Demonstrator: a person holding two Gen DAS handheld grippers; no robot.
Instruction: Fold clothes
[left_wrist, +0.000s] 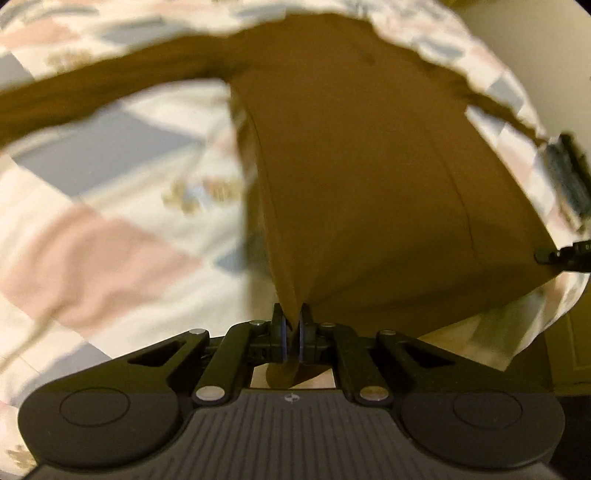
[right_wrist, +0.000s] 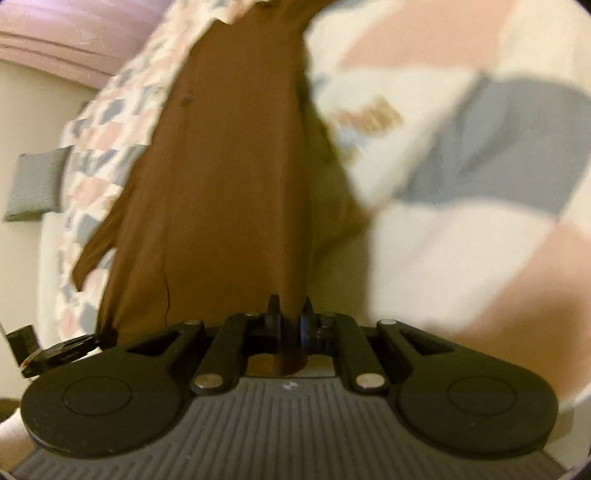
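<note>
1. In the left wrist view, a patchwork quilt (left_wrist: 103, 192) of white, pink and grey-blue squares fills the left half of the frame, blurred.
2. A brown sleeve (left_wrist: 92, 96) of the brown garment (left_wrist: 362, 177) runs from the left edge toward the upper centre, lying across the quilt.
3. The garment's main body spreads over the centre and right of the frame, narrowing to a point at lower centre.
4. The left gripper (left_wrist: 291, 332) sits at lower centre, its fingers pressed together on that pointed corner of cloth, which passes between the pads and shows again below them.
5. At the right edge of this view the right gripper (left_wrist: 561, 254) appears, dark, touching the garment's far corner.
6. In the right wrist view, a grey folded cloth (right_wrist: 37, 184) shows at the left edge, beside the quilt's edge.
7. The left gripper (right_wrist: 59, 350) appears at lower left, touching the garment's corner.
8. The garment (right_wrist: 229, 177) runs from top centre down to lower centre.
9. The right gripper (right_wrist: 291, 325) is at lower centre, pinching the cloth between closed fingers.
10. The quilt (right_wrist: 461, 147) fills the right side, blurred.
</note>
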